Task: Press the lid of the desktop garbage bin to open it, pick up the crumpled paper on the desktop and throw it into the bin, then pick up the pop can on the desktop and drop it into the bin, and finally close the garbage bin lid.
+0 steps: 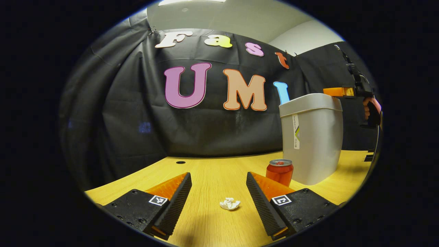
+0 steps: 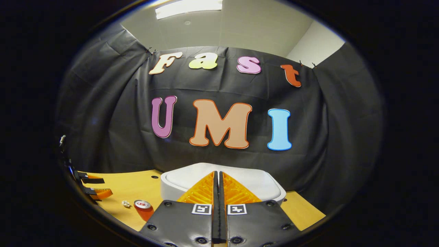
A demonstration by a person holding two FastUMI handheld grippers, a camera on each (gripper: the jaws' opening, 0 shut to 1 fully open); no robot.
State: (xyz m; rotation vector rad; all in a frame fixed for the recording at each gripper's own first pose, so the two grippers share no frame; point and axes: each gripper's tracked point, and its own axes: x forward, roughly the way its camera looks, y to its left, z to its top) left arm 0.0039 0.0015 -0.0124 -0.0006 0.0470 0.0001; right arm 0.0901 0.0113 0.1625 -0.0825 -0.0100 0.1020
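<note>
Bin lid (image 2: 223, 180) under closed right tool (image 2: 217, 175); spread left tool (image 1: 218, 192) frames crumpled paper (image 1: 229, 203).

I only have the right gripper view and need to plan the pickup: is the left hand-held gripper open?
Observer: Yes, the left hand-held gripper is open, its fingers wide apart.
Operator: Where is the crumpled paper relative to it?
Observer: The crumpled paper lies on the desk between those fingers, touching neither.
Operator: And the can?
Observer: The pop can stands upright, close beside the bin.
</note>
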